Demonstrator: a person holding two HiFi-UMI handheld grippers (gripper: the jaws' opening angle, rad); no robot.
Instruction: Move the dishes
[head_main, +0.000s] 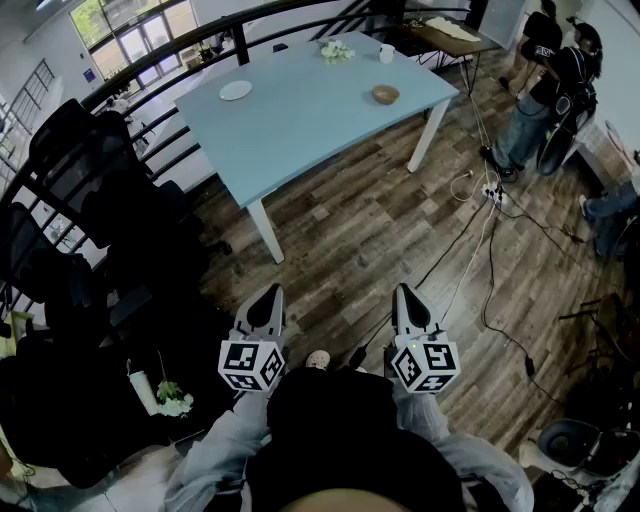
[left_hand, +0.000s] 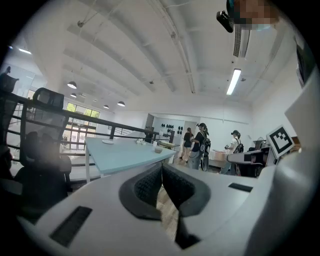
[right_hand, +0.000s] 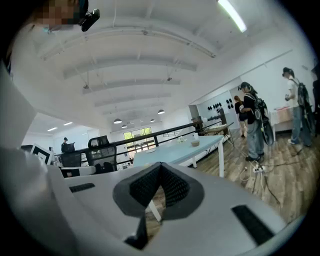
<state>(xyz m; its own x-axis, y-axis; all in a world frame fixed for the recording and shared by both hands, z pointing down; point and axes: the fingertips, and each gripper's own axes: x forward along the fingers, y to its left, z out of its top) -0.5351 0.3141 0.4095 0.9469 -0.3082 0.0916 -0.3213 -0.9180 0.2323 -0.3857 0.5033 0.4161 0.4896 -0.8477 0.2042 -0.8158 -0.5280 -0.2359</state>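
Far left: dark chairs (head_main: 80, 190) along a railing (head_main: 150, 70), likely parked there to keep the walkway free.

Next, on the blue table (head_main: 300, 130): plate (head_main: 236, 90) near the left end, then a white bunch (head_main: 336, 50), perhaps flowers, and a cup (head_main: 387, 52) at the far edge, and a bowl (head_main: 385, 94) toward the right end. Well apart from each other, none touched, all well ahead of both tools, so probably nothing moved yet.

Below, left gripper (head_main: 272, 292): jaws closed tip to tip, nothing between them. Held low before the body, level, nose toward the table, marker cube turned up toward the head camera. Closed most likely because there is nothing to carry while standing off.

Beside it, right gripper (head_main: 404, 292): likewise closed on nothing, tipped a little downward, same height, pointing the same way. Grey sleeves (head_main: 220, 450) bent at the elbows, forearms roughly side by side: a ready, carrying-nothing stance.

Further right: cables (head_main: 480, 250) trailing over the wood floor (head_main: 350, 230), a trip risk on that side. People (head_main: 545, 90) beyond the table's right corner, away from the dishes.
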